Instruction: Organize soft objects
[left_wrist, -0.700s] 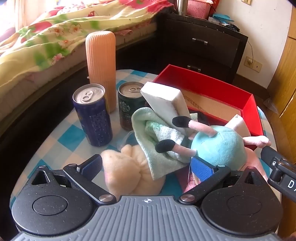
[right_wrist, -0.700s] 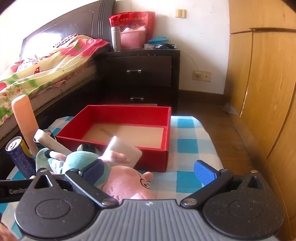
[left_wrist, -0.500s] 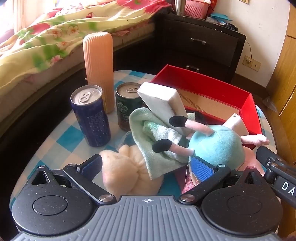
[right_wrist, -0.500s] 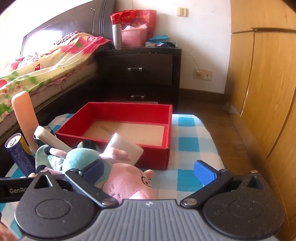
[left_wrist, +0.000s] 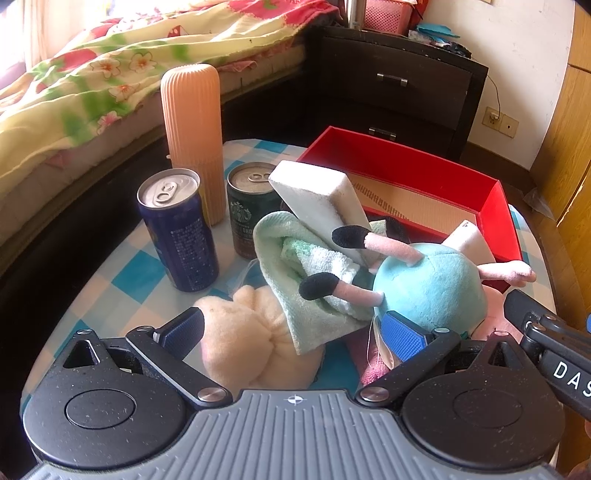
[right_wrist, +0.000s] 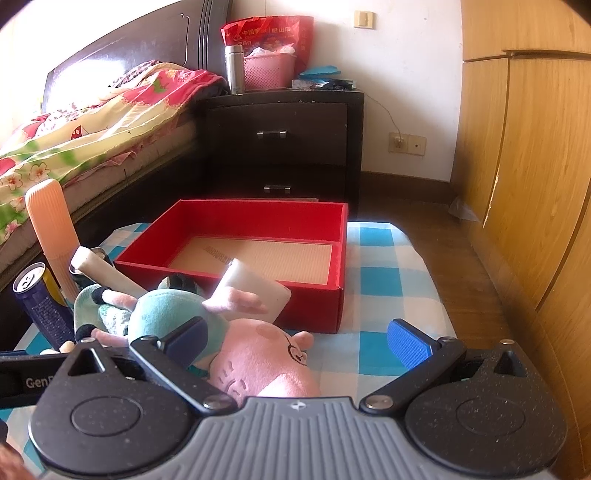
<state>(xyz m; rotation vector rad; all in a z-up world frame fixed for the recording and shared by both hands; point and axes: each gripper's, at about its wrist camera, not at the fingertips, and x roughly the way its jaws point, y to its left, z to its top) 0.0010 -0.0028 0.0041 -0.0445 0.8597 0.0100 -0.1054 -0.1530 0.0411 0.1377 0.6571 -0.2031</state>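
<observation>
Your left tongs (left_wrist: 293, 332) gape, empty, over the cream plush bun (left_wrist: 255, 339) | your right tongs (right_wrist: 297, 341) spread wide, empty, above the pink pig plush in a teal dress (right_wrist: 258, 354) | both plush lie on the checked tabletop (right_wrist: 384, 280) before one empty red cardboard box (right_wrist: 317, 218) | two white sponge blocks (left_wrist: 317, 199) | one green towel (left_wrist: 295, 266) | two cans: dark green Starbucks can (left_wrist: 245, 210), blue can (left_wrist: 177, 229)

red box (right_wrist: 258, 229) open (unobstructed above), cans (left_wrist: 177, 229) crowding left
</observation>
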